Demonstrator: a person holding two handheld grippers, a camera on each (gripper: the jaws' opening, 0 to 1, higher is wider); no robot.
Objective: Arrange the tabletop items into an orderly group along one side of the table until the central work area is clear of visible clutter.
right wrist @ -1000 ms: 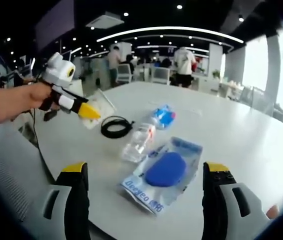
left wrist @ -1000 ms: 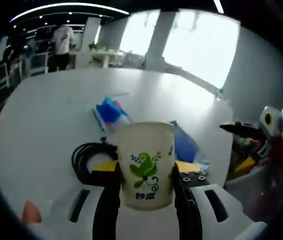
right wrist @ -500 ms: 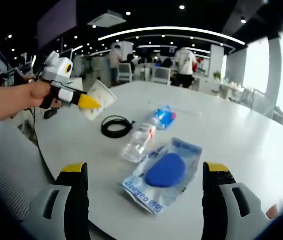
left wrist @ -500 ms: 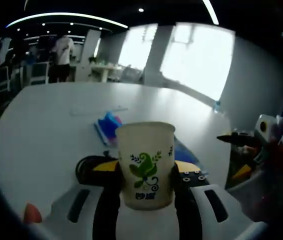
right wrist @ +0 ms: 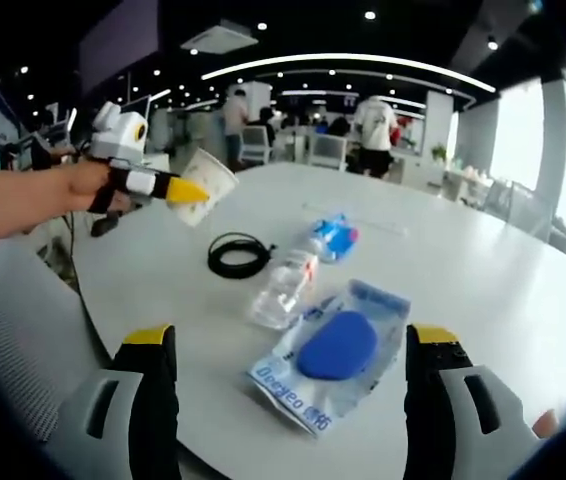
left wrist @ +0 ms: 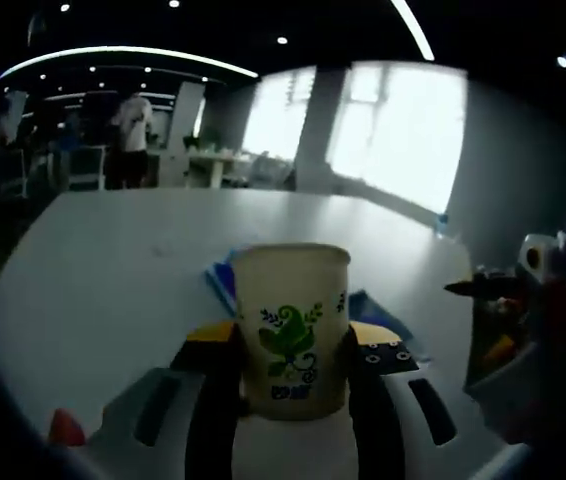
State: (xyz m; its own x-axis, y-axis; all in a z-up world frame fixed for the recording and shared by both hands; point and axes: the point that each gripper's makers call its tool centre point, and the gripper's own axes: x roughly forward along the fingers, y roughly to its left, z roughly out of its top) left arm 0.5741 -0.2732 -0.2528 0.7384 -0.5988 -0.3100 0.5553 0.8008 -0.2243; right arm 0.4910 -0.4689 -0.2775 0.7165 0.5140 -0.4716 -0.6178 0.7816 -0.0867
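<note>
The left tongs (left wrist: 293, 355) grip a cup (left wrist: 290, 329) above the worktop (right wrist: 483, 270), while the right tongs (right wrist: 293, 375) gape empty near a blue packet (right wrist: 331, 352).

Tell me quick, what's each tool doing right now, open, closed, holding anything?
Left tool: closed on the paper cup, held above the table.
Right tool: open, holding nothing, above the blue packet.

Paper cup (left wrist: 291, 328) hides blue packet (left wrist: 378, 312) (mostly).
</note>
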